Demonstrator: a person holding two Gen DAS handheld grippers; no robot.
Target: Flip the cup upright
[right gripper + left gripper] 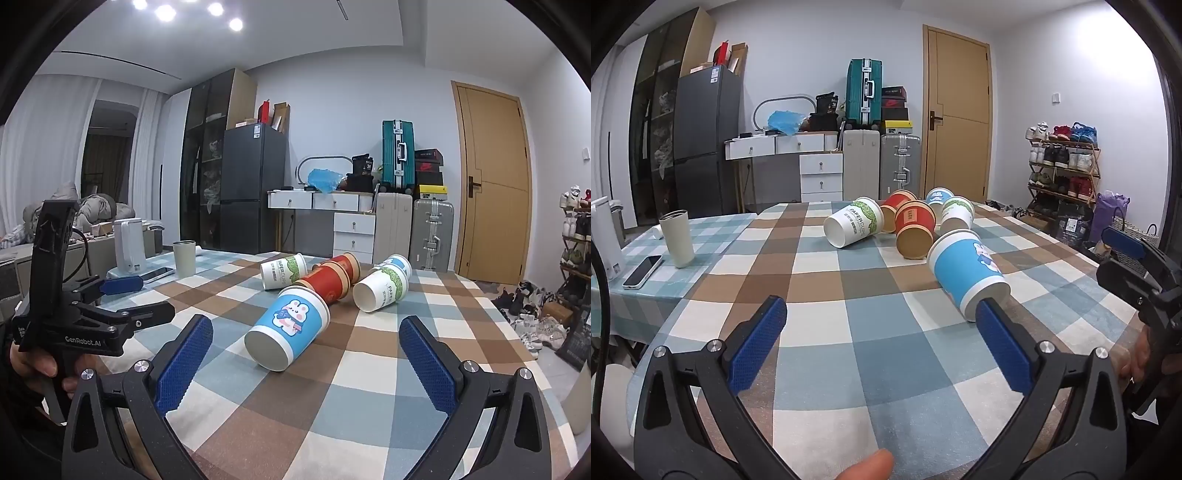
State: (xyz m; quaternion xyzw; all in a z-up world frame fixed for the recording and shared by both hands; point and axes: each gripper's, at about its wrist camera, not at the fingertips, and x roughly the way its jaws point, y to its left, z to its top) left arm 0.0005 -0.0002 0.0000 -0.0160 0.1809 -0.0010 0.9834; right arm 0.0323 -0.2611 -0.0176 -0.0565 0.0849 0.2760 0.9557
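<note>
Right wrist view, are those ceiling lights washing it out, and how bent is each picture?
Right wrist view: the round ceiling spotlights blow out only at their own spots; the checked tablecloth stays evenly lit. Both views are fisheye with black corners; in the left wrist view, the tan wooden door bows visibly.

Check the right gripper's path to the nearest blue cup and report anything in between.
Nothing visible blocks it. The right gripper is open, with only bare tablecloth before the blue cup, which lies on its side. The other cups lie behind it.
</note>
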